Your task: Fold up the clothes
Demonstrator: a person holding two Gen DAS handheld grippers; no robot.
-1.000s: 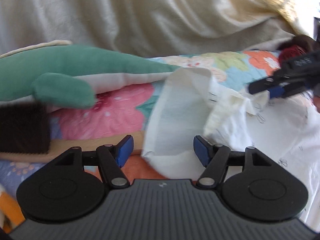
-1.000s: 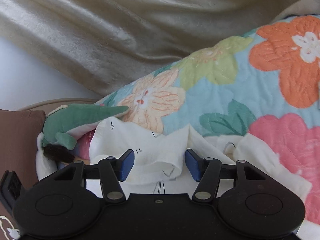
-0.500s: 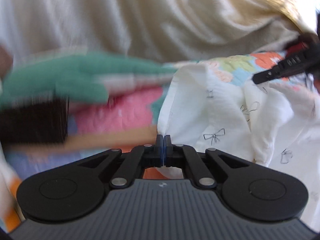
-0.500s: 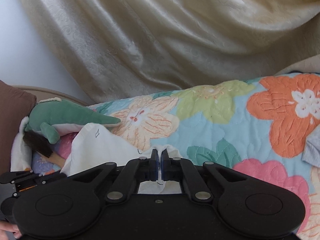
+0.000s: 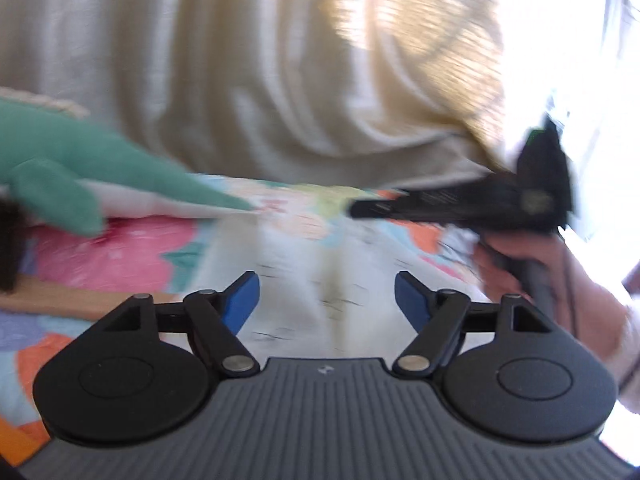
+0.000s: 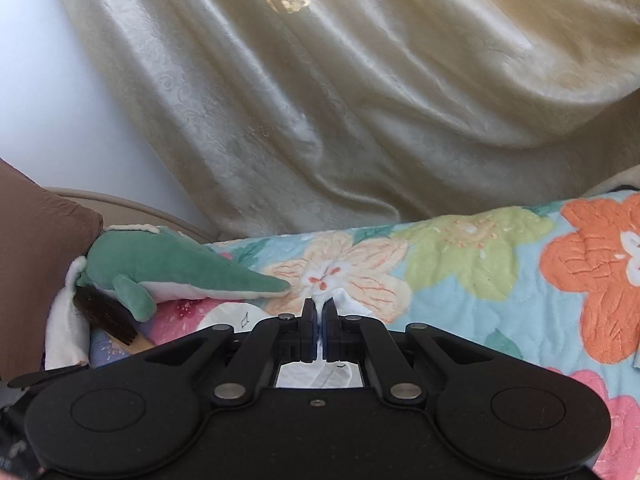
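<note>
Left gripper (image 5: pixel 326 304): jaws opening, blue pads apart, nothing pinched; the white garment (image 5: pixel 320 272) lies blurred beyond them on the floral quilt (image 5: pixel 120 252). Right gripper (image 6: pixel 319 328): jaws closed on a fold of the same garment (image 6: pixel 344 300), lifted off the quilt (image 6: pixel 480 264). Green plush toy (image 6: pixel 168 268) and a brush (image 6: pixel 104 312) lie near the quilt's left edge. Curtain (image 6: pixel 320 100) hangs behind.
</note>
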